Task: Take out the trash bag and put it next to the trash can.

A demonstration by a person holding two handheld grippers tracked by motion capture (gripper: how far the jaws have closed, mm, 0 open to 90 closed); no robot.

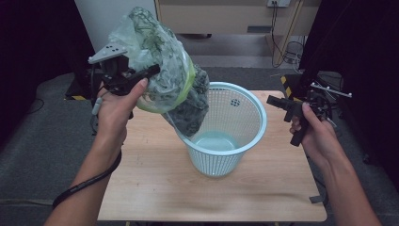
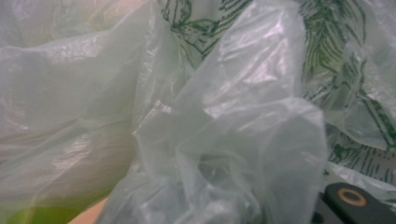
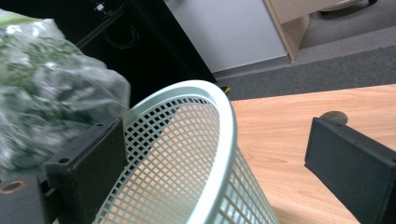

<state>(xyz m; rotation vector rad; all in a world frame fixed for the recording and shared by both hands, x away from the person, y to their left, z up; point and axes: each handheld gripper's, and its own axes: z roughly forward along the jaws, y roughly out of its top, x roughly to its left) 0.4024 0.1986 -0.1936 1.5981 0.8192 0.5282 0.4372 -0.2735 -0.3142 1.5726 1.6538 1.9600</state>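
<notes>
the left gripper [image 1: 141, 77] is clenched on a bunched fold of a thin, translucent plastic bag [image 1: 157, 66] printed with dark green leaf patterns, holding it up in the air above the wooden table [image 1: 155, 188]. from the grip the bag balloons upward and to the gripper's right, and its lower end hangs down over the near rim of a pale blue mesh basket [image 1: 226, 129], dipping just inside the opening. in the left gripper view the crumpled film of the bag [image 2: 224, 140] presses right up against the camera. the basket stands upright on the table, below and to the right of the left gripper. the right gripper [image 1: 289, 107] hovers just beside the basket's far rim, on the side away from the bag, its jaws released and holding nothing; in the right gripper view they stand wide apart with the basket's rim [image 3: 224, 121] and bare table between them, and the bag [image 3: 42, 93] lies beyond the one jaw.
</notes>
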